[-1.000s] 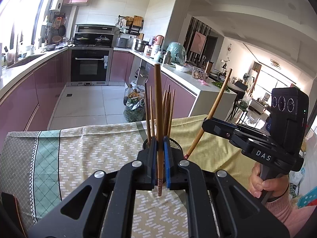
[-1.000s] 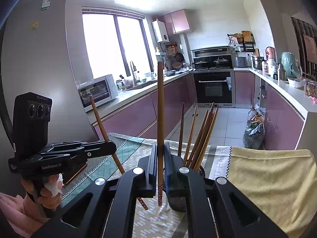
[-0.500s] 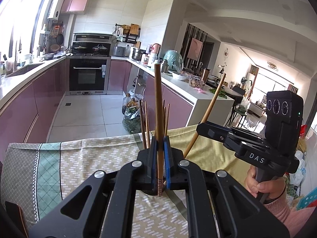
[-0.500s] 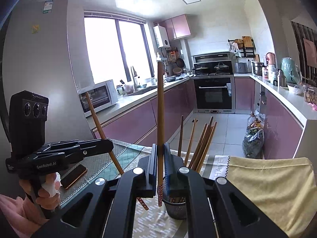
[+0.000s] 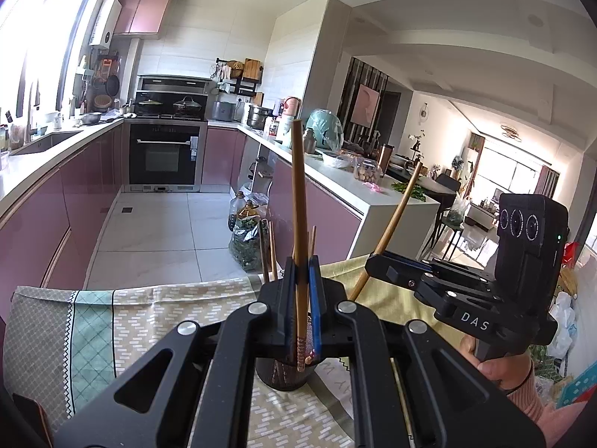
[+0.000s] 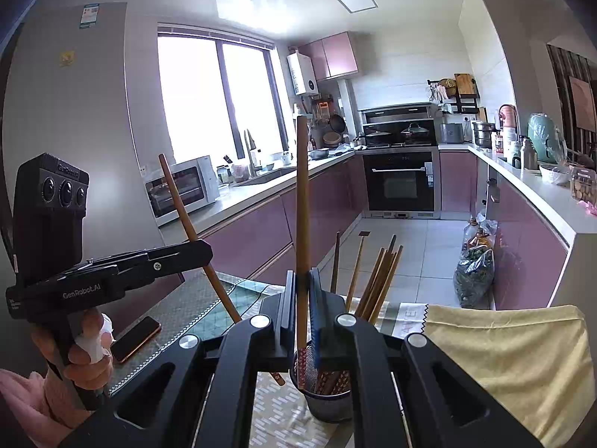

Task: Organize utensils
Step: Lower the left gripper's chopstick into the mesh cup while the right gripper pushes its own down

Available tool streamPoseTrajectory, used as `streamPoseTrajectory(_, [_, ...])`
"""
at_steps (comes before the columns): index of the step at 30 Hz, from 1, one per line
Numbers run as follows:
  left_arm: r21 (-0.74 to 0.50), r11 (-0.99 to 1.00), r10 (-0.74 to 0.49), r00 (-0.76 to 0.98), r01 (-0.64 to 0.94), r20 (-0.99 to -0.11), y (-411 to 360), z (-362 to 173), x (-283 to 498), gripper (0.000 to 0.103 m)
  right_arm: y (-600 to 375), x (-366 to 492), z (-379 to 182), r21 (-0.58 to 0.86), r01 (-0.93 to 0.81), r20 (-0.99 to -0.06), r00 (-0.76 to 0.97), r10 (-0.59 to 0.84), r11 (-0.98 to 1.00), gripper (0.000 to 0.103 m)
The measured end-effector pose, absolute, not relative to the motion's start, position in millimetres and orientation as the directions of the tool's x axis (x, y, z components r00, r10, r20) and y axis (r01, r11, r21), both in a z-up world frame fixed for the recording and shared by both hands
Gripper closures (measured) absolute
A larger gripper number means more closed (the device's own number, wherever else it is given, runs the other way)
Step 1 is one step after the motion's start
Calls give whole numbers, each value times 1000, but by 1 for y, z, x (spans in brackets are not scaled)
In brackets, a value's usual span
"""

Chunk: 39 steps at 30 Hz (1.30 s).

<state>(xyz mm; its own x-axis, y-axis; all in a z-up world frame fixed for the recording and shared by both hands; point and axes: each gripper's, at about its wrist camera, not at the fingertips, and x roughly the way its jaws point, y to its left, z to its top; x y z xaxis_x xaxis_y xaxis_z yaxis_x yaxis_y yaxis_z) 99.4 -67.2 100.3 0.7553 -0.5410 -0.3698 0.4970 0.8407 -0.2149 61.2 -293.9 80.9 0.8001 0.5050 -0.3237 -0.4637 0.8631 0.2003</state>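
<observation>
Left wrist view: left hand-held gripper (image 5: 301,280) clamps one chopstick (image 5: 298,201) upright over holder (image 5: 283,373), holder mostly hidden by fingers. Right hand-held gripper (image 6: 301,295) likewise grips a chopstick (image 6: 301,201); tip position re: cup unclear. Bench cloth (image 6: 503,339) partly cut off.

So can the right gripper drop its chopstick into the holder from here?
Probably yes: the right gripper holds its chopstick upright with the tip at the holder mouth, nothing between them.
</observation>
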Motion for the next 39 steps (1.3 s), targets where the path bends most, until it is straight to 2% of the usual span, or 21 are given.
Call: streamPoseTrajectory(39, [-207, 853, -520, 744, 479, -420, -79, 93, 120, 96, -294, 86, 72, 225, -426, -369, 795, 482, 876, 97])
